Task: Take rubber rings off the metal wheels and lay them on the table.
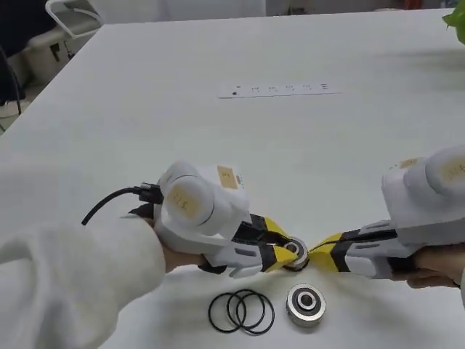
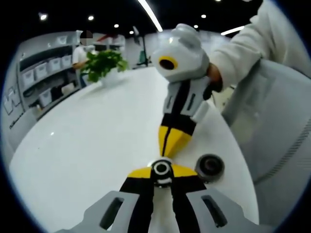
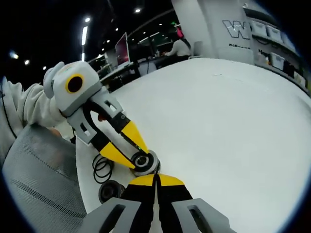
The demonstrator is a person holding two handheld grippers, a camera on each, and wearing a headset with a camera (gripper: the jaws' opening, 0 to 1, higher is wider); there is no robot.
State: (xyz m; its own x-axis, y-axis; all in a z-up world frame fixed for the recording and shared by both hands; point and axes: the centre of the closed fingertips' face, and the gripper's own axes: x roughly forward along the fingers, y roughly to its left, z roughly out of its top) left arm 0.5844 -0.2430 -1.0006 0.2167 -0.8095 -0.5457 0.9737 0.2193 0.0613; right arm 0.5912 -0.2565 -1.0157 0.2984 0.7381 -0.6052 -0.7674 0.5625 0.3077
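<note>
Ring removal partly done: several rings (image 1: 241, 311) are laid on the table (image 1: 218, 145), beside one wheel (image 1: 305, 304).
A second wheel (image 1: 296, 251) is clamped in the left gripper (image 1: 289, 254) jaws. The right gripper (image 1: 320, 259) jaws are pressed together at its rim; whether a ring is pinched cannot be told.

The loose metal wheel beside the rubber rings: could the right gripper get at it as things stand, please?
Probably yes. The loose wheel lies on bare table close beside the right gripper, with nothing between them. Its jaws look shut at the held wheel, so they would have to open first.
</note>
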